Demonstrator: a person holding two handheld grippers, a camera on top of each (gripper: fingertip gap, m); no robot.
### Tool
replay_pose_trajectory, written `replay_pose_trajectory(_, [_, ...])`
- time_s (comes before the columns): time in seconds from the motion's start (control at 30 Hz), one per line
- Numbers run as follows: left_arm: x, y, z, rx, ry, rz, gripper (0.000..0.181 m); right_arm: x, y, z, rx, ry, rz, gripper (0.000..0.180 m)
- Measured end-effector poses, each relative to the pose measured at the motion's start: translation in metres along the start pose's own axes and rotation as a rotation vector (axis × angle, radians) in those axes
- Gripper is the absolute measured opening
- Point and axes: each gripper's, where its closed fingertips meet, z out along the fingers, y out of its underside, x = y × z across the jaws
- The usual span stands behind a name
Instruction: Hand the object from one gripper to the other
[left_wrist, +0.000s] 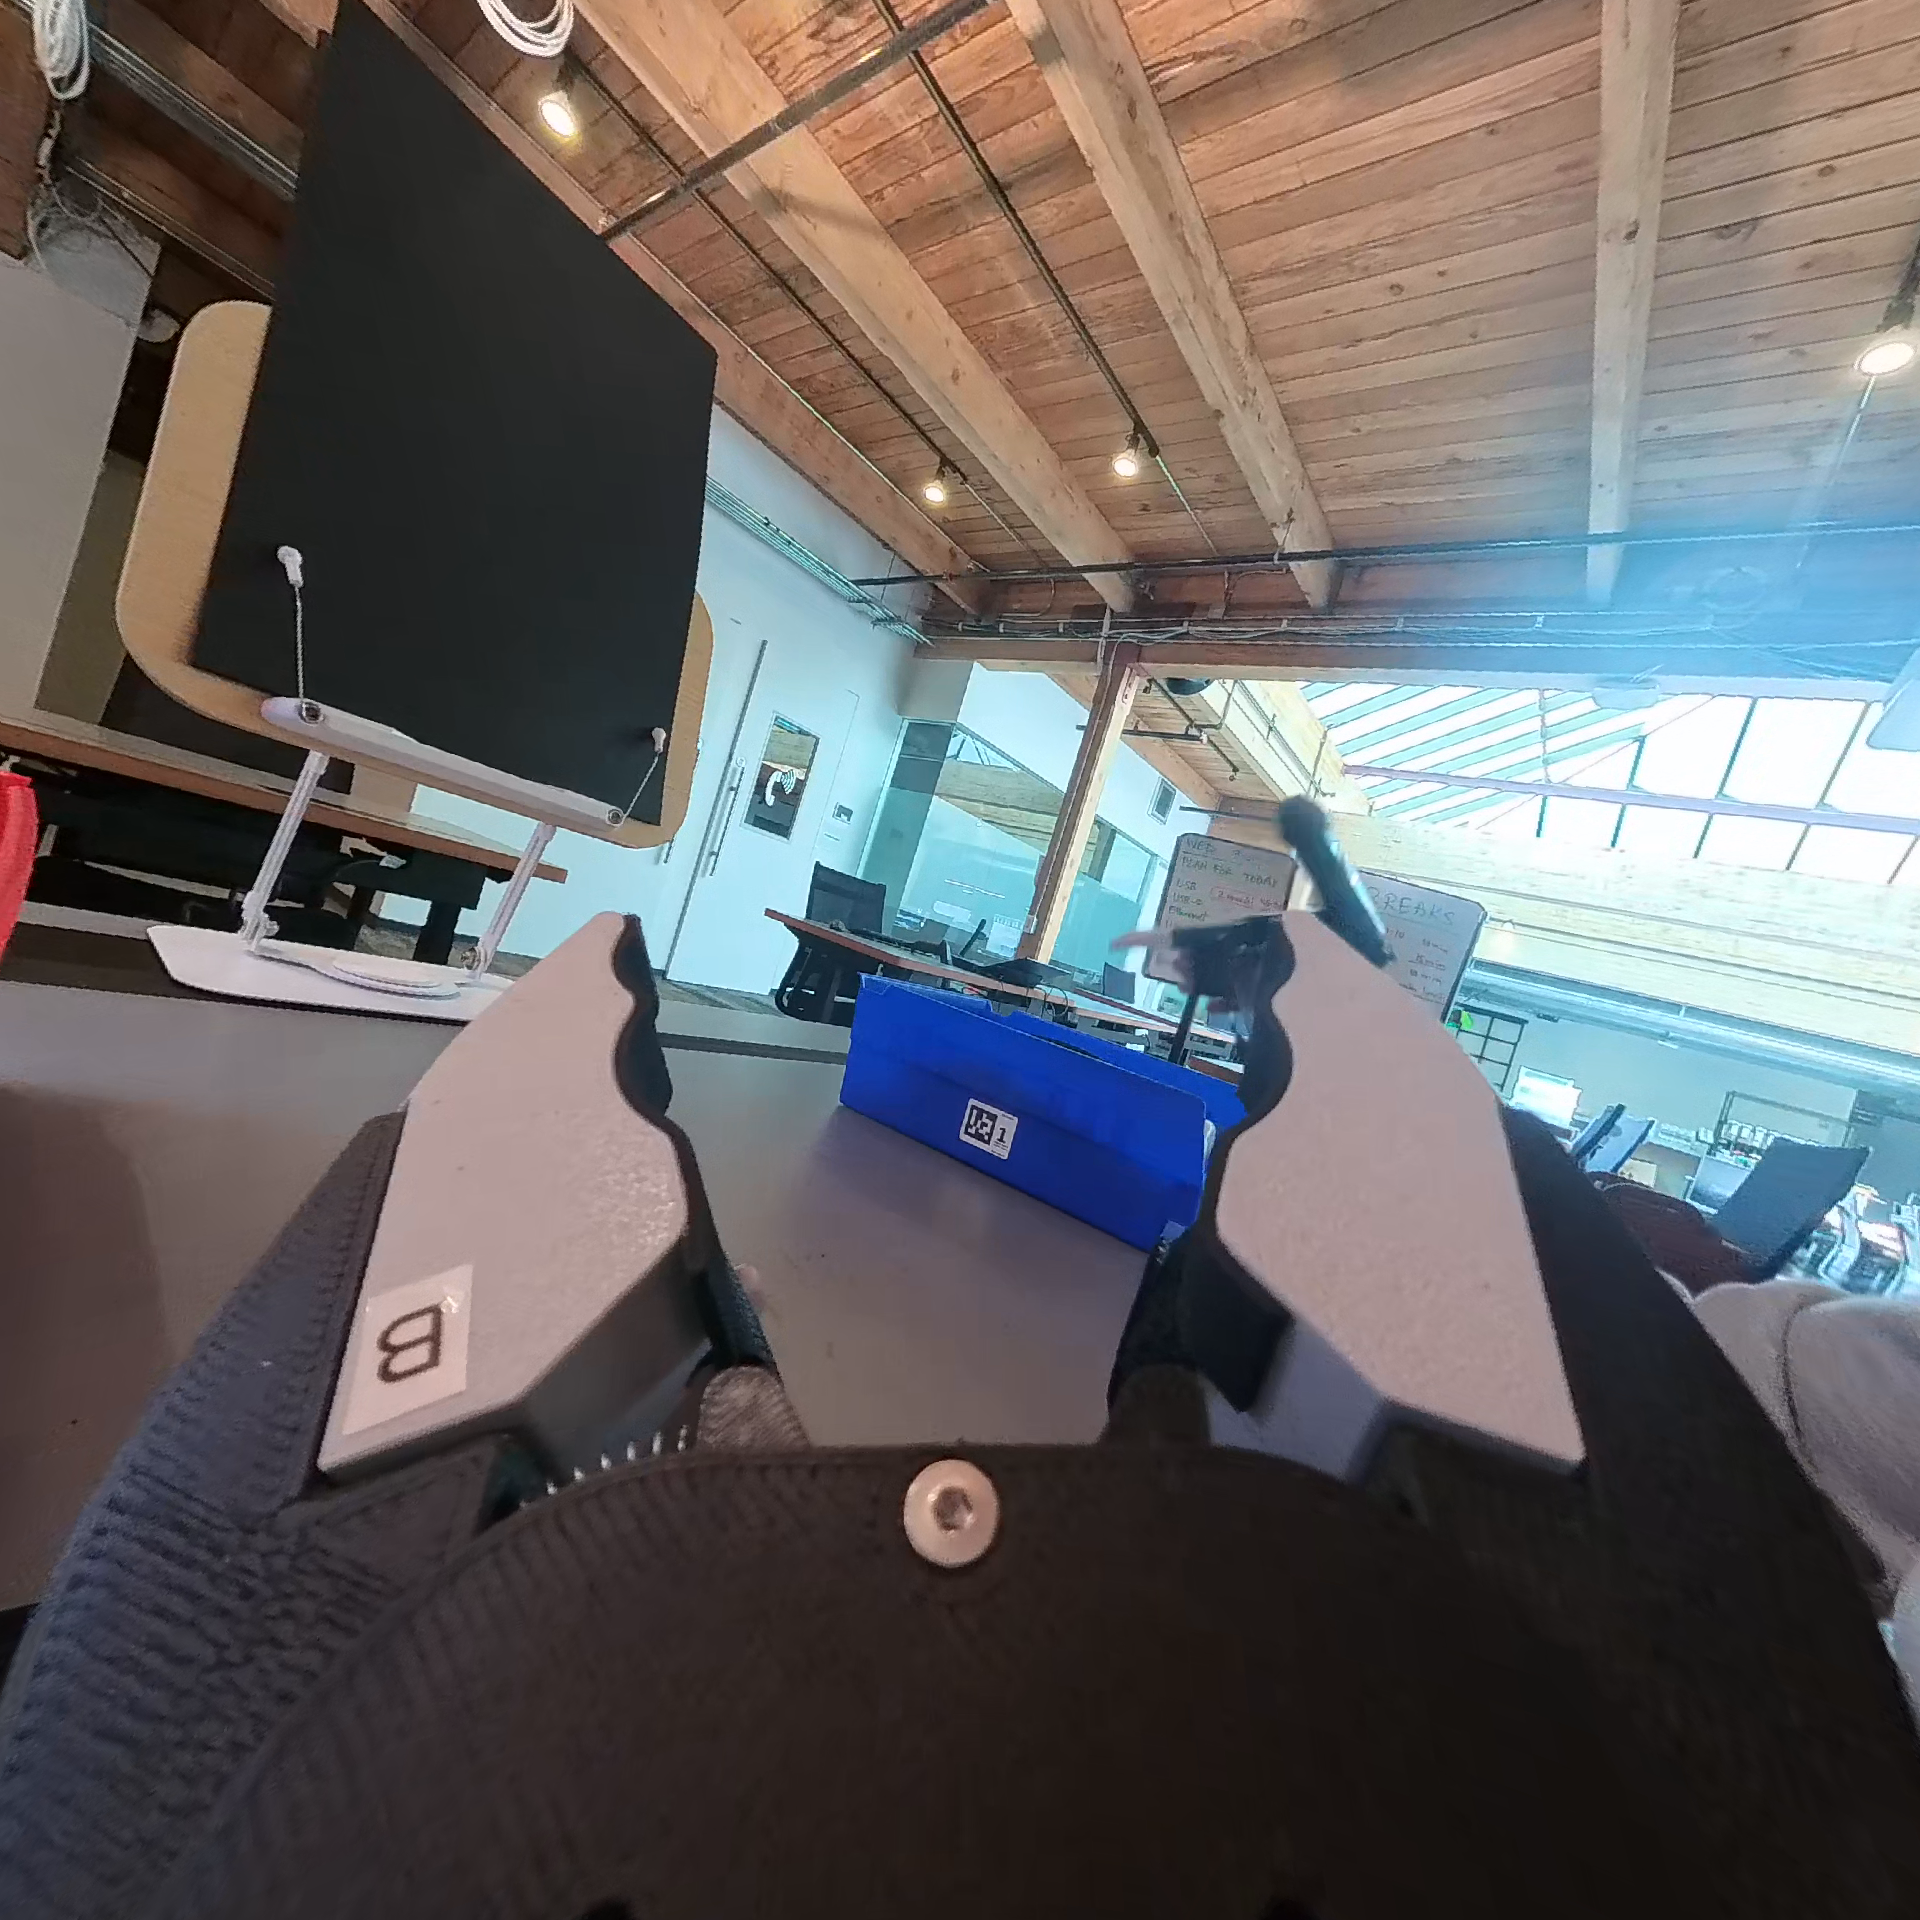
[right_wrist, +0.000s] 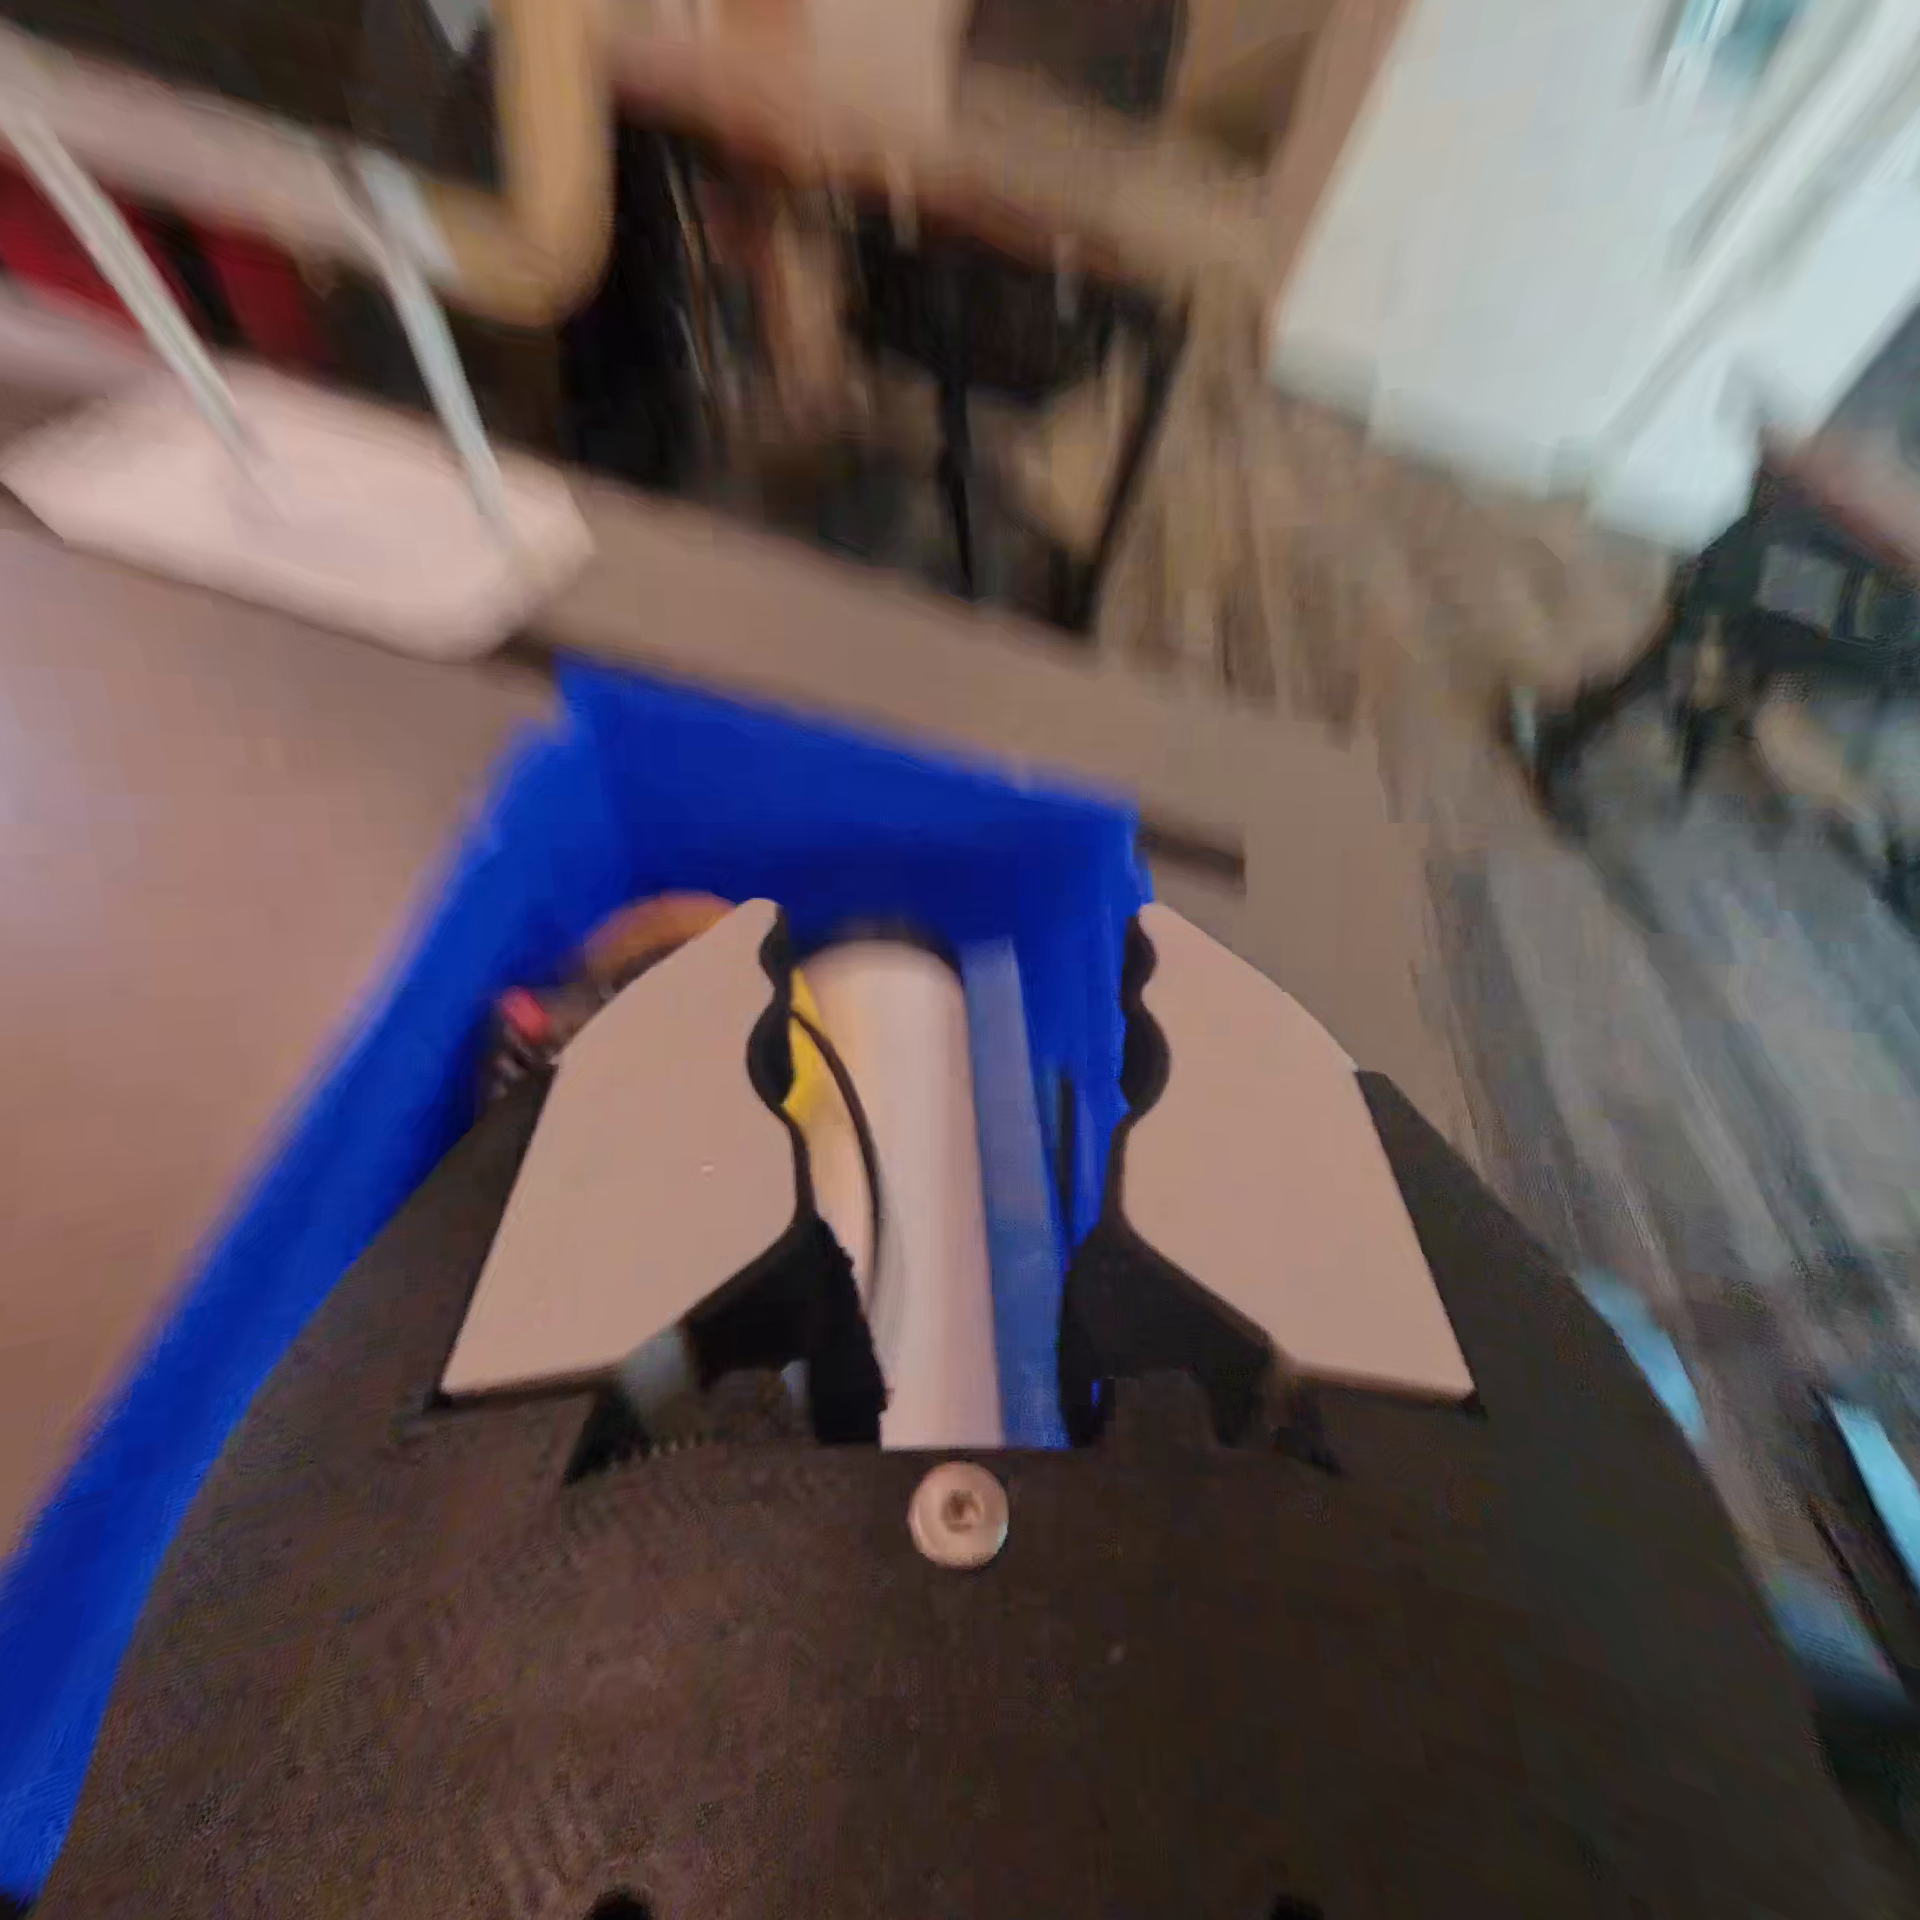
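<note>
Between the fingers of my right gripper (right_wrist: 951, 1039), which stand wide apart and grip nothing, I look down into a blue bin (right_wrist: 727, 790). A pale tube (right_wrist: 914, 1195) lies lengthwise in the gap, with a blue strip (right_wrist: 1013, 1195) beside it and something yellow (right_wrist: 805, 1049) on its other side. This view is badly smeared, so I cannot tell whether the fingers touch the tube.

My left gripper (left_wrist: 956, 1039) is also spread wide and empty, held low over the grey table (left_wrist: 208, 1143), facing the bin's outer wall. Beyond it stands a black board (left_wrist: 457, 436) on a white stand (left_wrist: 312, 966).

I judge the tube to be the object, not yet picked. To do this step well, I would steady the right gripper, centre the tube between both fingers, close near its middle and lift straight up, leaving 1 end free for the left.
</note>
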Motion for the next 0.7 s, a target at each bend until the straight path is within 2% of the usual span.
replay_pose_trajectory(0.07, [0.000, 0.000, 0.000, -0.002, -0.001, 0.003, 0.108, -0.022, -0.057, -0.036, 0.447, -0.054, 0.016, 0.090])
replay_pose_trajectory(0.13, [0.001, 0.000, 0.000, 0.000, -0.001, 0.007, 0.108, -0.039, -0.100, -0.093, 0.940, -0.068, 0.075, 0.114])
replay_pose_trajectory(0.17, [0.001, 0.000, 0.000, 0.000, -0.002, 0.009, 0.108, -0.046, -0.108, -0.122, 1.142, -0.072, 0.130, 0.119])
replay_pose_trajectory(0.23, [0.001, 0.000, 0.000, 0.000, -0.003, 0.011, 0.108, -0.068, -0.103, -0.152, 1.352, -0.152, 0.229, 0.124])
replay_pose_trajectory(0.37, [0.001, 0.000, 0.000, 0.004, -0.001, 0.009, 0.108, -0.122, -0.068, -0.158, 1.479, -0.247, 0.287, 0.122])
replay_pose_trajectory(0.43, [0.002, -0.002, -0.002, 0.021, 0.003, 0.007, 0.108, -0.148, -0.068, -0.164, 1.480, -0.308, 0.222, 0.125])
replay_pose_trajectory(0.6, [0.002, -0.003, -0.002, 0.028, 0.000, 0.005, 0.107, -0.188, -0.068, -0.161, 1.371, 0.026, -0.323, 0.121])
replay_pose_trajectory(0.7, [0.002, -0.003, -0.002, 0.027, -0.010, 0.017, 0.106, -0.199, -0.066, -0.161, 1.330, 0.024, -0.369, 0.113])
